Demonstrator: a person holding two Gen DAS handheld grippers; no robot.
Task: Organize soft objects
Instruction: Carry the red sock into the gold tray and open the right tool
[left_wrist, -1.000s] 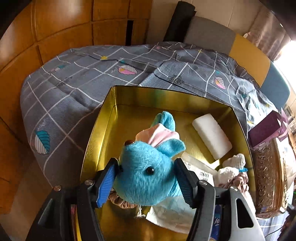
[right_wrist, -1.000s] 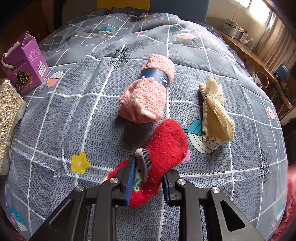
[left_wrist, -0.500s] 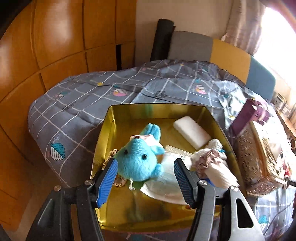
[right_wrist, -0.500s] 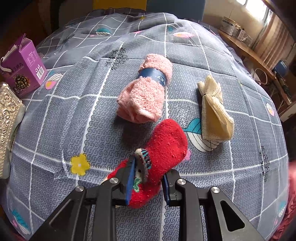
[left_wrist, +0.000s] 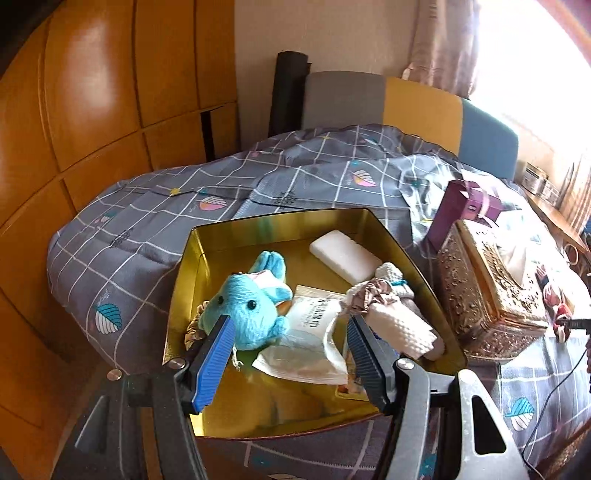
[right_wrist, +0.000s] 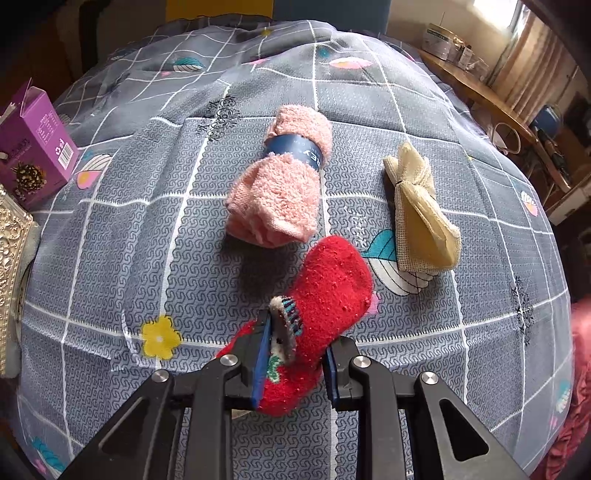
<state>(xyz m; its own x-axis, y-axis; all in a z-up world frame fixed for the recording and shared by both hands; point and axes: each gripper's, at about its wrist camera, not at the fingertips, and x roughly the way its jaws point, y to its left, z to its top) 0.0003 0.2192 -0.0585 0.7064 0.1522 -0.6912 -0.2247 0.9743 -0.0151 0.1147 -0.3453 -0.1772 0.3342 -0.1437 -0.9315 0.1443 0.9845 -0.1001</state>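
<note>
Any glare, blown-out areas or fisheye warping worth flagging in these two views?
Left wrist: the window at upper right is blown out, glare streaks the wooden panels, and the tin reflects inside. Right wrist: even light, soft shadow under the red sock; the bedspread grid bulges strongly. Both have dark corners.

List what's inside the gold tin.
Gold tin holds a blue plush, white sponge, paper packet, scrunchie and knit cloth. Anything beneath them is hidden.
</note>
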